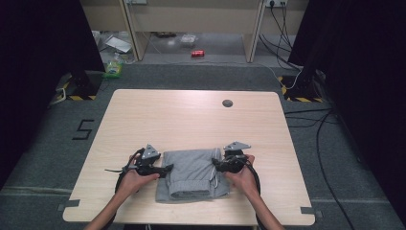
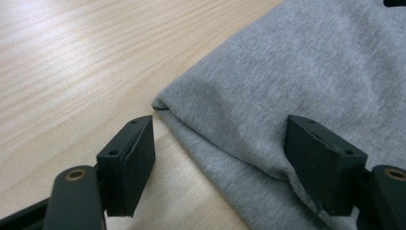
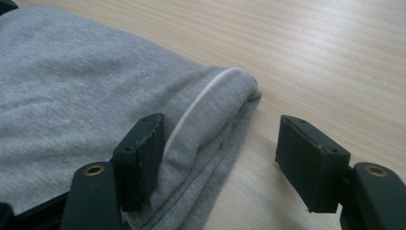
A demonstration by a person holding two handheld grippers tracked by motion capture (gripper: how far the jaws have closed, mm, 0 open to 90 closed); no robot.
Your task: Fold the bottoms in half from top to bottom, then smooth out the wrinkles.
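Observation:
A folded grey garment lies on the light wooden table near its front edge. My left gripper is at the garment's left side and my right gripper at its right side, each in a hand. In the left gripper view, the left gripper stands open astride the folded corner of the grey garment, one jaw over bare wood and the other over cloth. The right gripper is open too, straddling the garment's edge, where a white drawstring runs.
A round cable hole sits near the table's far edge. On the floor beyond the table lie a red can and some litter. Cables trail on the floor at the right. Dark curtains stand at both sides.

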